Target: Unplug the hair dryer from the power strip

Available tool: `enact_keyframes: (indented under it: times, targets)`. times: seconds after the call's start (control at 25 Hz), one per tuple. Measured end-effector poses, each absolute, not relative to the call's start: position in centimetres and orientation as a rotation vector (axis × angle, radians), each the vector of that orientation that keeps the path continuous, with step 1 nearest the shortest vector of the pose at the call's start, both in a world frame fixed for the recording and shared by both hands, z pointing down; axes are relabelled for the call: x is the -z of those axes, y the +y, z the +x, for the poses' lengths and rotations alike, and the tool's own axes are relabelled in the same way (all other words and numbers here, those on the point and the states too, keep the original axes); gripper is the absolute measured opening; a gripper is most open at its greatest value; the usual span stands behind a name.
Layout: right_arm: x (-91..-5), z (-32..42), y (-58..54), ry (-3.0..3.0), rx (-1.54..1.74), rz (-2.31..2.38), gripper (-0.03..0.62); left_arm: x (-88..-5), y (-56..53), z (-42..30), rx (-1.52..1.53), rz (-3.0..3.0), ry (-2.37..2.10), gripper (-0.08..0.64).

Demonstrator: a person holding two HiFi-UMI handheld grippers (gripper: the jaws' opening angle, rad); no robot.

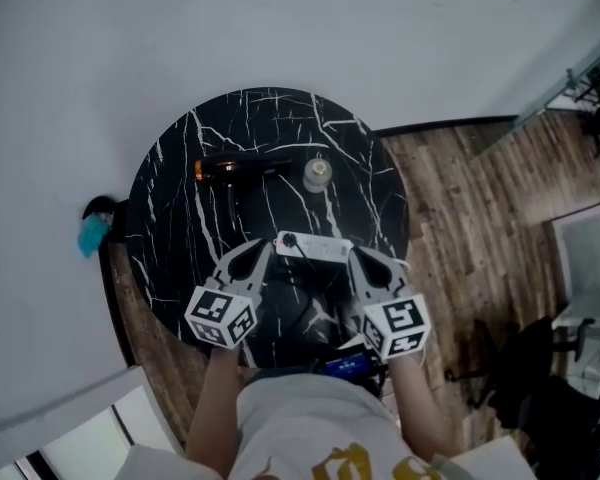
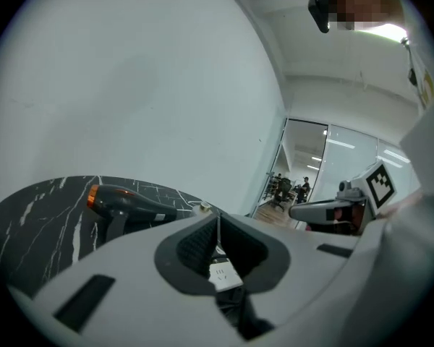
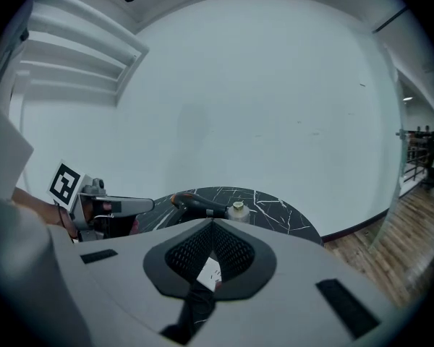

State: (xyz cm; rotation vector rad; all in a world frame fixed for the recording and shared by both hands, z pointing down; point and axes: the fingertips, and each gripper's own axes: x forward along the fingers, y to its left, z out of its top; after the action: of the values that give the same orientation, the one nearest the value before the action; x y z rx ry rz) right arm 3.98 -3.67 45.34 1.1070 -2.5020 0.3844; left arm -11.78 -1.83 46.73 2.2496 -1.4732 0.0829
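Both claws are closed with nothing held. The left gripper [image 1: 263,250] and right gripper [image 1: 360,256] sit at either end of the white power strip [image 1: 315,248] on the round black marble table [image 1: 170,218]. Only the head view shows the strip whole; each gripper view catches a sliver below its jaws. The hair dryer [image 1: 242,170] lies at the far side, beside 1 small jar [image 1: 317,173]. Its orange end shows best in the left gripper view.

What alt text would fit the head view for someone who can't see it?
Seen from above, the left gripper and right gripper, both closed, flank a white power strip on a round black marble table. A hair dryer and a small bottle sit farther back.
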Motion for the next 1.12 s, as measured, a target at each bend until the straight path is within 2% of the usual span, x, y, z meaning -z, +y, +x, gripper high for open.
enact_keyframes:
  times: [0.52, 1.12]
  targets:
    - [-45.6, 3.0, -4.6, -2.508, -0.4, 1.102, -0.002, -48.3, -3.5, -11.4, -0.179, 2.301, -1.397, 0.005]
    - [-47.8, 2.9, -4.8, -2.513, -0.448, 1.0, -0.002, -51.7, -2.7, -10.2, -0.427, 2.308, -1.302, 0.036]
